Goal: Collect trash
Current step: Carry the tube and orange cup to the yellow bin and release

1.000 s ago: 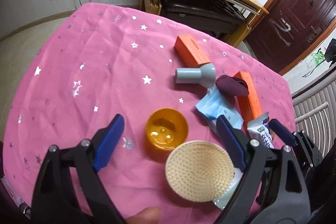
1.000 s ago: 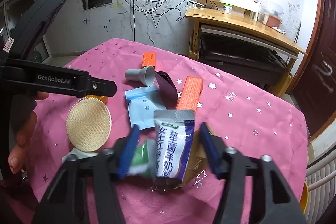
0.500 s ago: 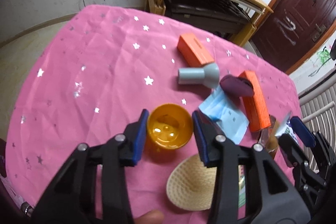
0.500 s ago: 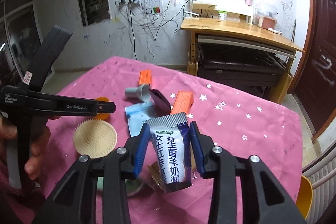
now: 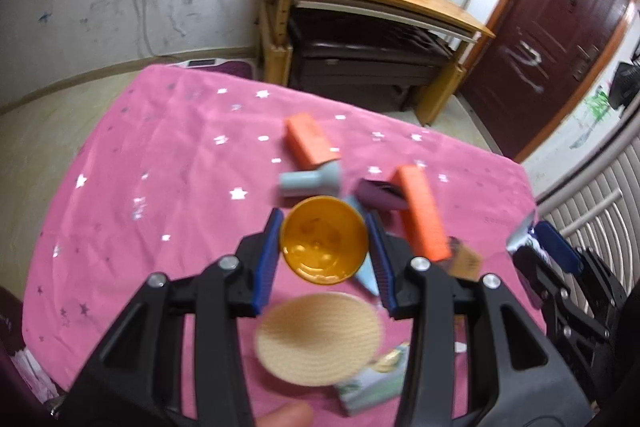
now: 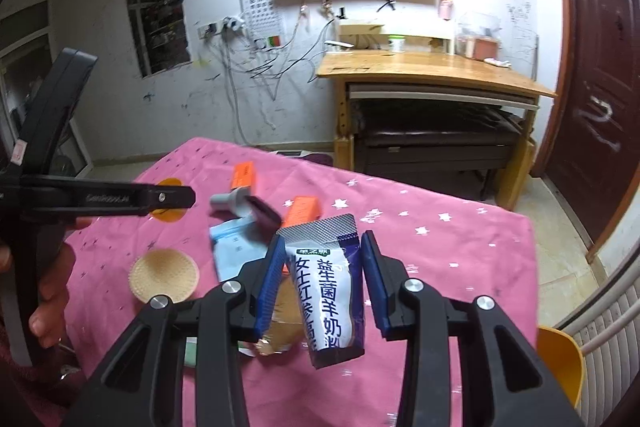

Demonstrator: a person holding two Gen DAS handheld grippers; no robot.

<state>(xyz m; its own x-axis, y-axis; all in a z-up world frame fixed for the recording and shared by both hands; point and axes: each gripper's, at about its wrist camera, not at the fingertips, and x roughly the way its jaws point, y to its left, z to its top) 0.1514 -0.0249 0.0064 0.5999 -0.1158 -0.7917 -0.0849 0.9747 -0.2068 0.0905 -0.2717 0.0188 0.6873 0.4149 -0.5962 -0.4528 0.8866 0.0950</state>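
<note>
Gripping the orange cup (image 5: 324, 247) in my left hand-held gripper (image 5: 323, 259), clear above the bench (image 5: 160, 187). My right hand-held gripper (image 6: 325, 283) pinches a milk-powder pouch (image 6: 330, 283).

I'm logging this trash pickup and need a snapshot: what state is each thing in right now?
left gripper: shut on the orange cup.
orange cup: held, mouth facing the camera.
right gripper: shut on the milk powder sachet.
milk powder sachet: held, hanging clear of the cloth.
woven coaster: flat on the pink cloth.
grey funnel: lying on its side.
blue packet: flat on the cloth.
</note>
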